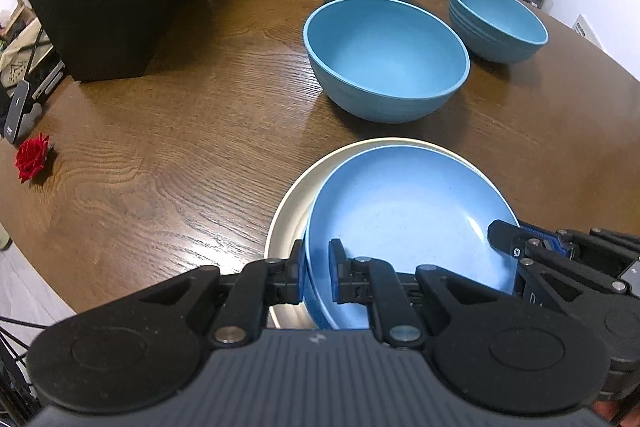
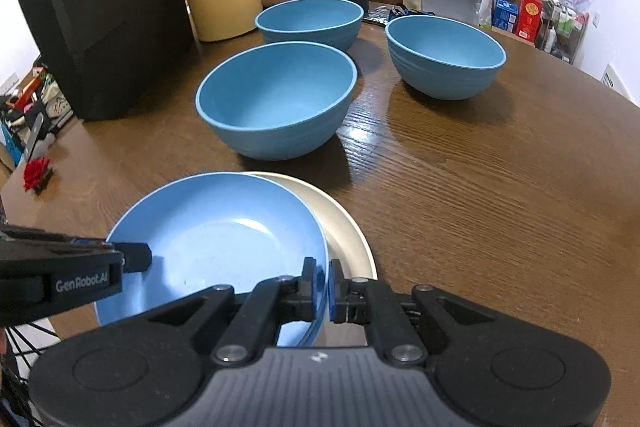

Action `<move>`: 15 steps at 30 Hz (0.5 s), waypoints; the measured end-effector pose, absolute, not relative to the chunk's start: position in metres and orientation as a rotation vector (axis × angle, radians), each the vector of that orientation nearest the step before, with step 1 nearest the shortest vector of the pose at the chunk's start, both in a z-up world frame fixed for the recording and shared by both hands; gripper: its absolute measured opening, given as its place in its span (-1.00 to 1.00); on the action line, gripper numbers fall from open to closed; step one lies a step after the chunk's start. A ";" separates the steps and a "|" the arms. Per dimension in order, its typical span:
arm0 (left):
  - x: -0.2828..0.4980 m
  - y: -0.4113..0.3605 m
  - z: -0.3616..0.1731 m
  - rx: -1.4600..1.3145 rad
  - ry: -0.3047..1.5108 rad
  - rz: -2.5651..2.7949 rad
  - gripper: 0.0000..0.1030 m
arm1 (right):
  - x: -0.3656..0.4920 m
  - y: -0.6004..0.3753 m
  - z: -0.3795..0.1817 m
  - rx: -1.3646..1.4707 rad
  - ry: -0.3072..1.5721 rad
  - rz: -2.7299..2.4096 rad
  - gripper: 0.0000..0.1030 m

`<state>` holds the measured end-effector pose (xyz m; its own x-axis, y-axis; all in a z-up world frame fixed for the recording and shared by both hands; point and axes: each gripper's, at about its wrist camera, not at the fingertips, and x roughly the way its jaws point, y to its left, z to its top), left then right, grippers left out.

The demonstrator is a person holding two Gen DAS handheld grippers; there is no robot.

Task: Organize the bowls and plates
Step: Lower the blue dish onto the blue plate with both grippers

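Together, the left gripper (image 1: 316, 273) and right gripper (image 2: 323, 289) clamp opposite rims of a blue plate (image 1: 404, 223) above a cream plate (image 1: 288, 223), three bowls (image 1: 384, 59) standing beyond on the table (image 1: 180, 131).

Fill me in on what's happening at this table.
A person with a gripper in each hand is sorting dishes. The left gripper and the right gripper are each shut on opposite rims of one blue plate, which sits over a cream plate on the wooden table. Three blue bowls stand beyond, not yet stacked.
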<state>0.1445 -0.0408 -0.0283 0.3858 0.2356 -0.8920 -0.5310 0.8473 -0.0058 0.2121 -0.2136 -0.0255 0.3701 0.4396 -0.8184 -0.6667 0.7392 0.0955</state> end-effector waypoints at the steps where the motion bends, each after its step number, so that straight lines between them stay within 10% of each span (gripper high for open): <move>1: 0.144 -0.041 -0.029 -0.303 1.069 0.495 -0.77 | 0.211 -0.213 -0.027 -0.275 0.951 0.721 -0.89; 15: 0.144 -0.049 -0.042 -0.180 1.065 0.474 -0.73 | 0.203 -0.203 -0.032 -0.353 0.893 0.737 -0.88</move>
<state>0.1438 -0.0492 -0.0422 0.3956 0.2868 -0.8725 -0.4569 0.8856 0.0840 0.2030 -0.2030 -0.0320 0.4073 0.4304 -0.8055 -0.7092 0.7047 0.0179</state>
